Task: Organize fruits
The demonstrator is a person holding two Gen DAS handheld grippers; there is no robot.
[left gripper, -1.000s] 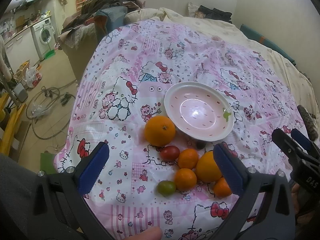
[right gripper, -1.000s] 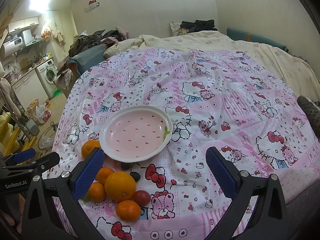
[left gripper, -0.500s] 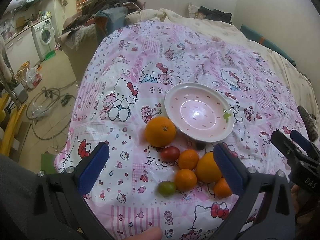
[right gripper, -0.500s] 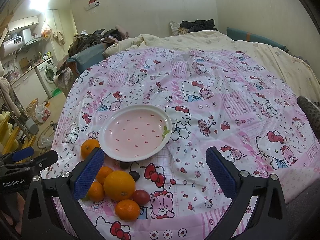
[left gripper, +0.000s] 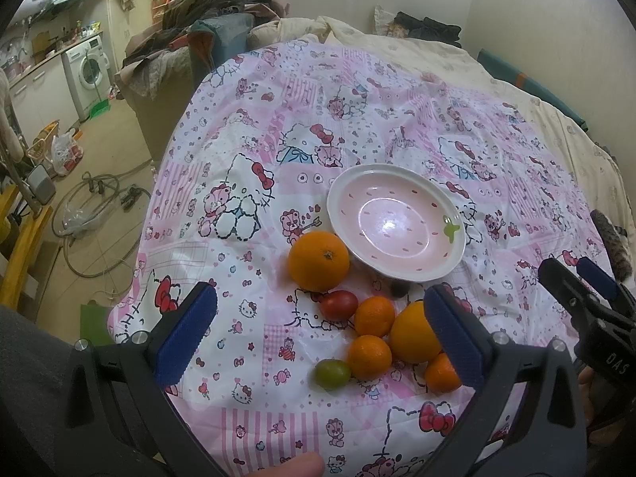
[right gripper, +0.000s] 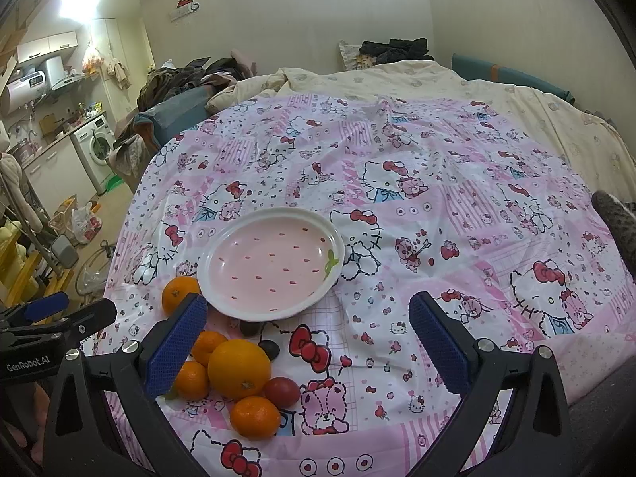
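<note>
An empty pink plate (left gripper: 449,268) with a white rim lies on the Hello Kitty cloth; it also shows in the right wrist view (right gripper: 222,302). In front of it lie a large orange (left gripper: 318,260), a second large orange (left gripper: 411,334) (right gripper: 238,369), several small mandarins (left gripper: 369,357) (right gripper: 254,417), a red tomato (left gripper: 338,305) (right gripper: 281,391), a green tomato (left gripper: 333,373) and two dark small fruits (right gripper: 269,349). My left gripper (left gripper: 318,334) is open and empty, above the fruit pile. My right gripper (right gripper: 306,346) is open and empty, to the right of the pile.
The cloth (right gripper: 437,206) covers a bed with a cream quilt (right gripper: 536,119) behind. To the left the floor drops away with hoses (left gripper: 91,214), a washing machine (left gripper: 89,69) and piled clothes (left gripper: 190,39). A furry striped thing (right gripper: 616,230) shows at the right edge.
Both grippers have barely shifted; the view has crept slightly. No fruit has moved and both grippers stay open.
</note>
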